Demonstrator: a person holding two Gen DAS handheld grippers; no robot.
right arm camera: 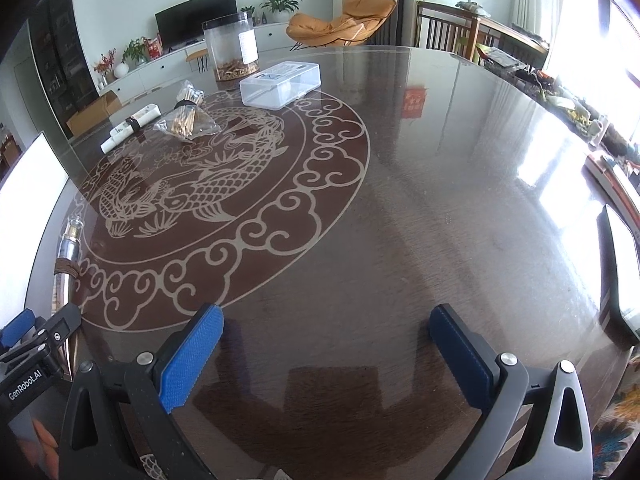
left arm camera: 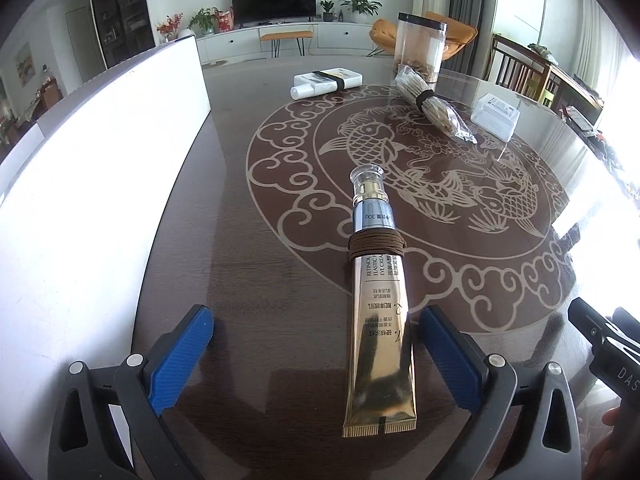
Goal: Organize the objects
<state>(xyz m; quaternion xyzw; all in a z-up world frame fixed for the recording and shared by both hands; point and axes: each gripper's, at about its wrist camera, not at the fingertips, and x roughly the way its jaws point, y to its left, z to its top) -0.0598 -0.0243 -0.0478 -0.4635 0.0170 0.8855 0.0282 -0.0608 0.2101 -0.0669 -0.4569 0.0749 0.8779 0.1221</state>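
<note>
Gold tube [left arm camera: 378, 336] w/ a clear cap and brown cord wound round its middle is lying flat on the counter [left arm camera: 280, 184], its lower half sitting between the left gripper's [left arm camera: 316, 344] jaws, closer to the right-side pad. The jaws are standing released, spread wide, pads not touching the tube.

Ahead of the left jaws, well apart across the fish inlay: 1 white bottle pack [left arm camera: 327, 81] w/ a dark band, 1 bagged bundle of sticks [left arm camera: 430, 104] tied w/ a band, 1 tall clear jar [left arm camera: 419, 46] w/ a black lid behind the bundle, 1 clear plastic box [left arm camera: 495, 116] off to the right. A white panel [left arm camera: 100, 184] is standing just left of the left jaws, running along the counter edge. Nothing is blocking the way between the tube and those items.

Right gripper [right arm camera: 326, 354] is hovering over bare counter, jaws also released and wide, nothing between them. In its view the tube is showing far left, beside the left gripper's body. A 2nd white panel [right arm camera: 622, 272] is lying at the right of the right jaws.
</note>
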